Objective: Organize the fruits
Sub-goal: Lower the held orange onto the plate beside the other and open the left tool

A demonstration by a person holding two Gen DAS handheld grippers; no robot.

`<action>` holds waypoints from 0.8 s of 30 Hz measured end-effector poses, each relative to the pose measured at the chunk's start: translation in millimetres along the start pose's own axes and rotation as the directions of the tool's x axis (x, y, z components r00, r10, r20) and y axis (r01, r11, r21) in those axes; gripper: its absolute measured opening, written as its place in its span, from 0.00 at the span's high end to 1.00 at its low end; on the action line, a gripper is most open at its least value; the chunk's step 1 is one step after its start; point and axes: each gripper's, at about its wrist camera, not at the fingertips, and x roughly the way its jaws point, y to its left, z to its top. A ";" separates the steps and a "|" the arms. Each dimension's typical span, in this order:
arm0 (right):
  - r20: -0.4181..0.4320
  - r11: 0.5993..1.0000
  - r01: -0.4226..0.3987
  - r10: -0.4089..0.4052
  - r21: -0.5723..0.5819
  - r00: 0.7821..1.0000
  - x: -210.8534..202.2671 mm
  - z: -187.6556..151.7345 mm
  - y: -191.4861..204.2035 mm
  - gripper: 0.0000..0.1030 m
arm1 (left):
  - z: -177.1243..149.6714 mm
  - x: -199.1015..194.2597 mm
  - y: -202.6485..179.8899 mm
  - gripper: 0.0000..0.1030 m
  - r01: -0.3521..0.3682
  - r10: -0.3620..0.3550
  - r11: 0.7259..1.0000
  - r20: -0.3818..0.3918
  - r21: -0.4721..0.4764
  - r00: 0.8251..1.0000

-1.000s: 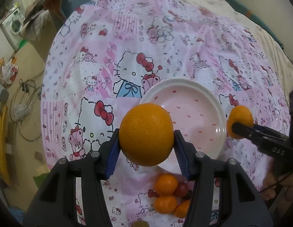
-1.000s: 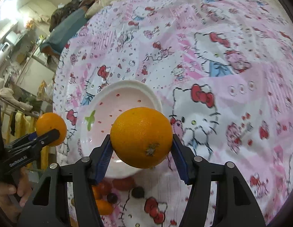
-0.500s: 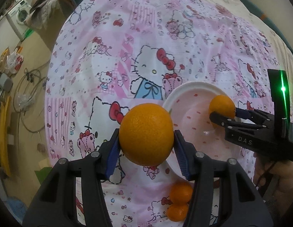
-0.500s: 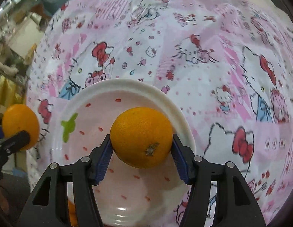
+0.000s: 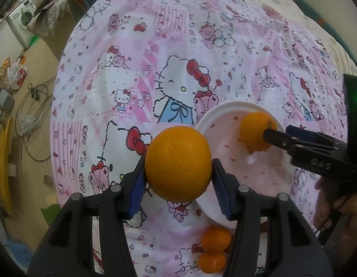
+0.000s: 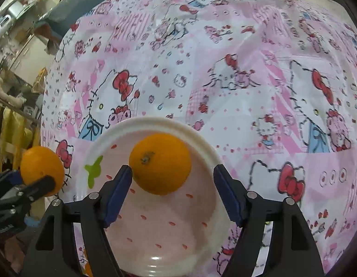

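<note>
My left gripper [image 5: 178,175] is shut on a large orange [image 5: 178,164], held just left of the white plate [image 5: 266,184] with red flecks. My right gripper [image 6: 172,184] is open over the plate [image 6: 155,242]; a second orange [image 6: 160,164] lies free in the plate, close to the left finger. In the left wrist view this orange [image 5: 255,135] sits in the plate at the tip of the right gripper [image 5: 277,136]. In the right wrist view the left gripper's orange [image 6: 41,170] shows at the far left.
A pink Hello Kitty cloth [image 5: 178,57] covers the round table. Two small oranges [image 5: 215,249] lie on the cloth near the plate's front edge. A floor with cables and clutter [image 5: 21,106] lies beyond the table's left edge.
My right gripper has opened and let go of its orange, which now lies in the plate. My left gripper still holds its orange and has moved a little closer to the plate.
</note>
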 end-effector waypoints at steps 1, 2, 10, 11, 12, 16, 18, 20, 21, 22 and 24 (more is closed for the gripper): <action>0.008 1.000 -0.005 0.005 0.018 1.000 -6.8 -2.0 -3.3 0.27 | 0.3 0.2 -1.1 0.52 0.002 -0.002 1.000 0.001 0.001 1.000; 0.016 1.000 -0.008 0.008 0.030 1.000 -12.7 -4.0 -5.5 0.27 | 0.8 0.5 -2.5 0.52 0.006 -0.006 1.000 0.002 0.002 1.000; 0.130 0.982 -0.066 0.043 0.174 0.991 -80.6 -46.8 -32.5 0.24 | 8.5 12.4 -30.0 0.52 0.036 -0.036 0.998 -0.002 0.058 0.999; 0.144 0.977 -0.075 0.047 0.199 0.989 -88.0 -54.8 -37.5 0.23 | 9.1 15.1 -34.5 0.52 0.038 -0.038 0.997 -0.004 0.067 0.999; 0.153 0.973 -0.080 0.047 0.216 0.987 -92.9 -60.3 -41.6 0.22 | 9.8 19.5 -40.5 0.52 0.039 -0.038 0.996 -0.008 0.081 0.999; 0.192 0.965 -0.051 0.001 0.257 0.981 -111.3 -83.1 -56.8 0.22 | 12.5 33.3 -55.2 0.52 0.046 -0.044 0.993 -0.018 0.108 0.999; 0.199 0.962 -0.051 -0.003 0.268 0.980 -114.5 -90.0 -63.0 0.22 | 14.0 39.4 -60.4 0.52 0.040 -0.039 0.992 -0.015 0.124 0.999; 0.208 0.956 -0.059 -0.002 0.286 0.978 -116.2 -97.5 -69.0 0.22 | 15.1 44.1 -63.0 0.52 0.033 -0.032 0.991 -0.017 0.131 0.999; 0.213 0.953 -0.065 0.001 0.294 0.977 -116.1 -99.9 -72.0 0.22 | 15.3 46.8 -63.8 0.52 0.034 -0.032 0.991 -0.021 0.131 0.999; 0.219 0.950 -0.071 0.003 0.303 0.976 -115.4 -103.0 -75.1 0.22 | 15.5 49.4 -64.0 0.52 0.033 -0.030 0.991 -0.028 0.129 0.999; 0.221 0.946 -0.079 0.007 0.315 0.975 -114.0 -106.4 -79.9 0.22 | 15.8 55.1 -63.2 0.52 0.026 -0.021 0.993 -0.045 0.114 0.999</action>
